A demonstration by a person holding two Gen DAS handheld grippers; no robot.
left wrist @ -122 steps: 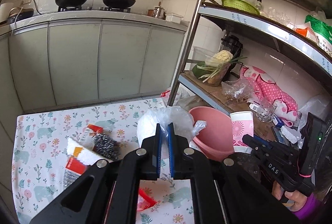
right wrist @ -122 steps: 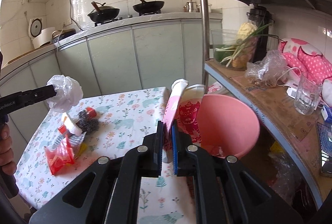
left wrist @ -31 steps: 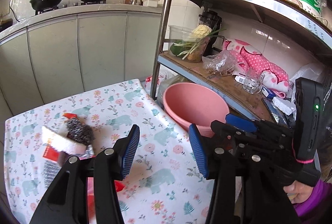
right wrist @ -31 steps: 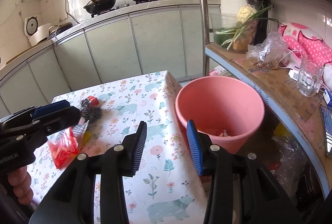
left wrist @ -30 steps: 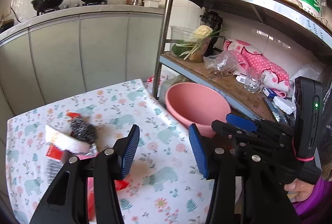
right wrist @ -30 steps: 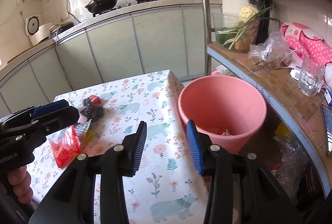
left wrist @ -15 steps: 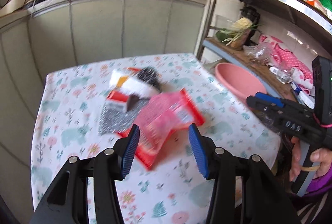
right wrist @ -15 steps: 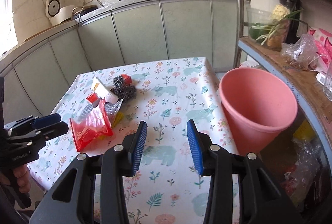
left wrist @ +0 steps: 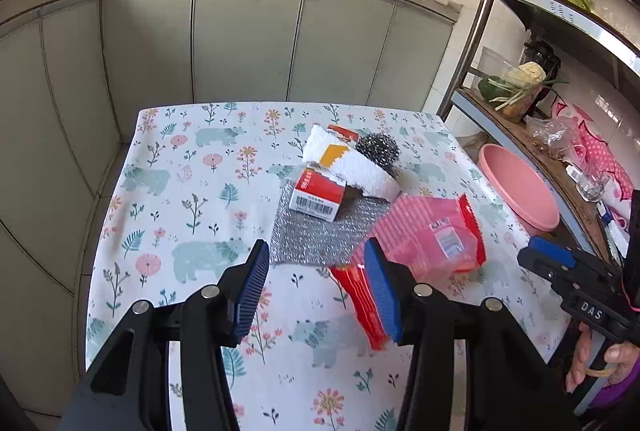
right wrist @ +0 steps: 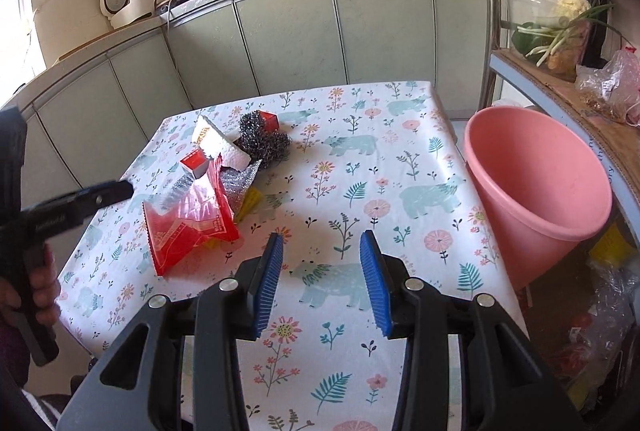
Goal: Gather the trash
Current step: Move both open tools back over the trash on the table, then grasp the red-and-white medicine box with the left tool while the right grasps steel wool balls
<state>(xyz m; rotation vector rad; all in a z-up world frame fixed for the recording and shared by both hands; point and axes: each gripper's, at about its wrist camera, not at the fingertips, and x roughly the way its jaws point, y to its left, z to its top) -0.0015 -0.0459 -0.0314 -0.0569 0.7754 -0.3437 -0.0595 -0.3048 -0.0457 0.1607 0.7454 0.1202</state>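
Note:
A pile of trash lies on the floral tablecloth (left wrist: 192,191): a red plastic wrapper (left wrist: 432,235) (right wrist: 188,227), silver bubble wrap (left wrist: 316,231), a small red-and-white box (left wrist: 318,195), a white foam piece (left wrist: 352,163) (right wrist: 218,147) and a steel-wool scourer (left wrist: 378,149) (right wrist: 262,143). My left gripper (left wrist: 316,291) is open and empty, just in front of the wrapper and bubble wrap. My right gripper (right wrist: 322,279) is open and empty above the table's front, right of the pile. A pink bucket (right wrist: 536,191) (left wrist: 518,187) stands beside the table's right edge.
A metal shelf rack (right wrist: 560,79) with vegetables, bags and a glass stands right of the bucket. Grey-green cabinets (left wrist: 240,39) with woks on the counter run behind the table. A small yellow scrap (right wrist: 250,203) lies by the wrapper.
Both grippers have swung away from the bucket toward the trash pile. The left gripper has come close to the red wrapper. Both stay open.

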